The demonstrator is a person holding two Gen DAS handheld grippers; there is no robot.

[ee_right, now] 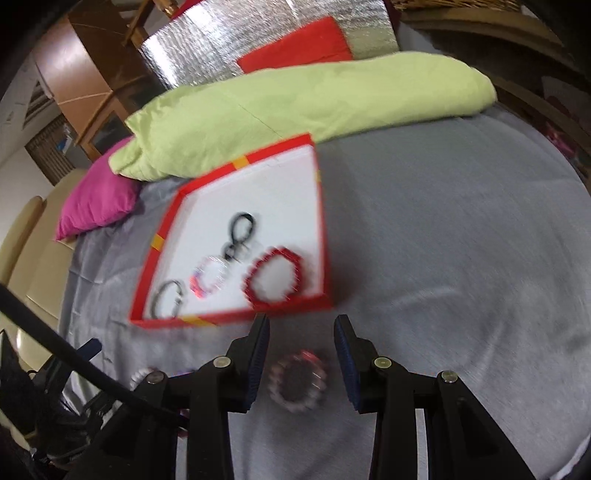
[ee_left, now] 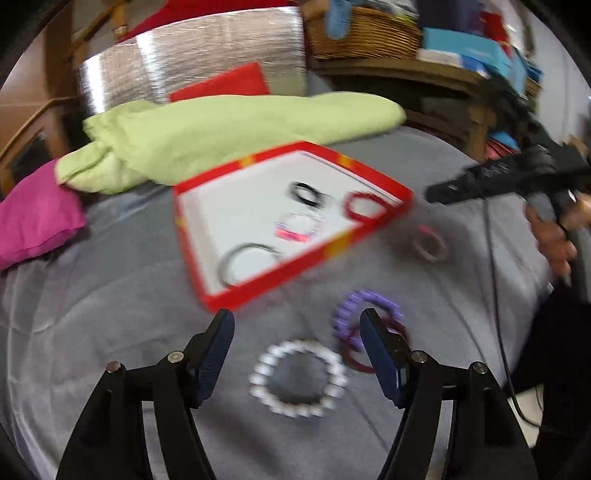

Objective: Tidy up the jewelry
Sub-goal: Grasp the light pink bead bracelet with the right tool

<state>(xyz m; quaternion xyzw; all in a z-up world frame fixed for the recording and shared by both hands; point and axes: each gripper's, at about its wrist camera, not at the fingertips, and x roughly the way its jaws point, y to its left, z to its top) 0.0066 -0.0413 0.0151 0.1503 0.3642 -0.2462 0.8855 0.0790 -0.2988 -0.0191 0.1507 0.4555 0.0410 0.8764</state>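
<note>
A red box with a white floor (ee_left: pixel 207 206) (ee_right: pixel 288 192) lies on the grey bedsheet and holds several bracelets, among them a red one (ee_left: pixel 364 206) (ee_right: pixel 275 278) and a black one (ee_left: pixel 306 192) (ee_right: pixel 242 223). My left gripper (ee_left: pixel 297 319) is open and empty above a white bead bracelet (ee_left: pixel 297 378). A purple bracelet (ee_left: pixel 364 299) and a dark red one (ee_left: pixel 400 328) lie by its right finger. My right gripper (ee_right: pixel 301 325) is open and empty over a pink-and-white bead bracelet (ee_right: pixel 297 382), which also shows in the left wrist view (ee_left: pixel 430 245). The right gripper body shows in the left wrist view (ee_left: pixel 509 175).
A green pillow (ee_left: pixel 236 133) (ee_right: pixel 303 107) lies behind the box, a magenta cushion (ee_left: pixel 37 214) (ee_right: pixel 99 199) at the left. A silver foil sheet (ee_left: pixel 192 55) and red cloth (ee_left: pixel 221 85) are at the back. A wicker basket (ee_left: pixel 365 33) and shelves stand at the back right.
</note>
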